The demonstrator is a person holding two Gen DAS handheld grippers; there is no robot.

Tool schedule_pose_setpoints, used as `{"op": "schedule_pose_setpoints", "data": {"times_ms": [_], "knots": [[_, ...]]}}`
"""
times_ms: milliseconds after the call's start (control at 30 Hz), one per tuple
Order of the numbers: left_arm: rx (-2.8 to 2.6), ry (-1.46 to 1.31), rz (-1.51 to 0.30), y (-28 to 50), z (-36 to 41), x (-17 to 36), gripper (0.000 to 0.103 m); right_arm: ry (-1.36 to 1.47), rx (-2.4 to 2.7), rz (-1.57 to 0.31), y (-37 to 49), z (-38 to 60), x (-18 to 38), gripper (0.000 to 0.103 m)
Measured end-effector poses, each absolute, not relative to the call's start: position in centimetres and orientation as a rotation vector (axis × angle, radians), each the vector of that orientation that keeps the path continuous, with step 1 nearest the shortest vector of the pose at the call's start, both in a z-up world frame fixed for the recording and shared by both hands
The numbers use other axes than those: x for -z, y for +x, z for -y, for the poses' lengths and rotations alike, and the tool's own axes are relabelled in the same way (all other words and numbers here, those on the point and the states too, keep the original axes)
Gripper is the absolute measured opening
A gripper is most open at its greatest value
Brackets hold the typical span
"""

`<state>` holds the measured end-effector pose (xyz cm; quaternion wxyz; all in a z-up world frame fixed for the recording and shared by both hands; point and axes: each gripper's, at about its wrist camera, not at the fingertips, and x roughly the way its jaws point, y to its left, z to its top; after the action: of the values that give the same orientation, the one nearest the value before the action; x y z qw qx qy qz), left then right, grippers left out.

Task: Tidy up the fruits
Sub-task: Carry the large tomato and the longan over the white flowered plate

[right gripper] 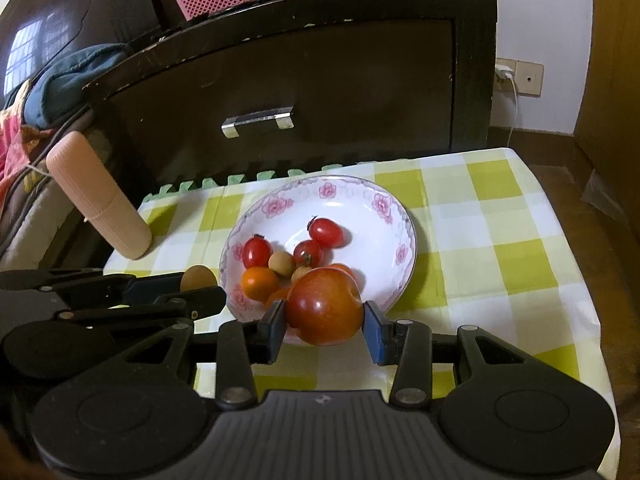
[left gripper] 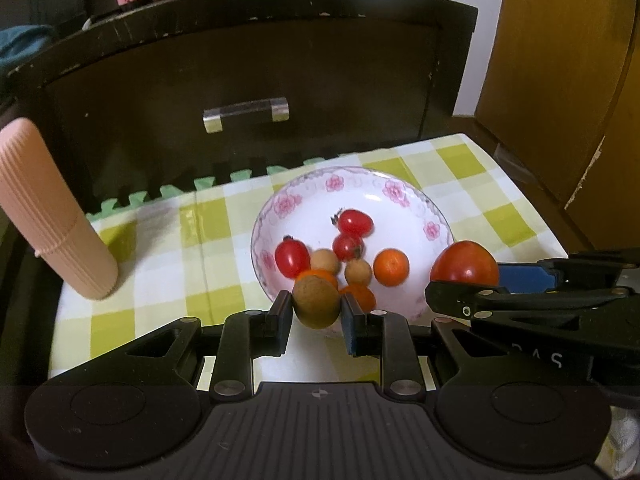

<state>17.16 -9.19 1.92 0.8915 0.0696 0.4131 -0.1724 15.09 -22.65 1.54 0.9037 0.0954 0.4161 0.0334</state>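
Observation:
A white bowl with pink flowers [left gripper: 404, 194] [right gripper: 360, 192] sits on the checked cloth and holds cherry tomatoes [left gripper: 355, 221] [right gripper: 326, 232], small oranges [left gripper: 391, 267] [right gripper: 259, 282] and pale brown longans [left gripper: 325, 261] [right gripper: 281, 263]. My left gripper [left gripper: 316, 312] is shut on a brown round fruit [left gripper: 316, 302] [right gripper: 198, 278] at the bowl's near rim. My right gripper [right gripper: 325, 322] is shut on a large red tomato [right gripper: 325, 306] [left gripper: 465, 262] over the bowl's near edge. In the left wrist view the right gripper [left gripper: 464, 280] comes in from the right.
A pink ribbed cylinder [left gripper: 52, 216] [right gripper: 98, 196] stands on the cloth at the left. A dark cabinet with a metal drawer handle [left gripper: 246, 114] [right gripper: 258, 120] rises just behind the table. The yellow-green checked cloth [right gripper: 500, 240] stretches right of the bowl. Wooden furniture [left gripper: 560, 80] is at the right.

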Motion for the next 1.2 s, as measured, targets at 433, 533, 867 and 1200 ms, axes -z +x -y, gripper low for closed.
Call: {"op": "schedule_pose_setpoints", "data": {"times_ms": [433, 533, 867, 1200], "knots": [[0.348, 0.144, -0.849, 19.4, 9.6, -1.6, 0.032, 0.21, -0.061, -0.85, 17.4, 23.3, -1.3, 0.04], [0.346, 0.146, -0.85, 19.9, 9.8, -1.5, 0.032, 0.209, -0.058, -0.849, 17.9, 23.4, -1.1, 0.04], [0.341, 0.145, -0.861, 21.7, 10.3, -0.9, 0.032, 0.207, -0.057, -0.853, 19.7, 24.1, -0.5, 0.04], [0.333, 0.152, -0.873, 22.9, 10.7, -0.2, 0.032, 0.214, -0.057, -0.86, 20.9, 24.4, 0.4, 0.04]]}}
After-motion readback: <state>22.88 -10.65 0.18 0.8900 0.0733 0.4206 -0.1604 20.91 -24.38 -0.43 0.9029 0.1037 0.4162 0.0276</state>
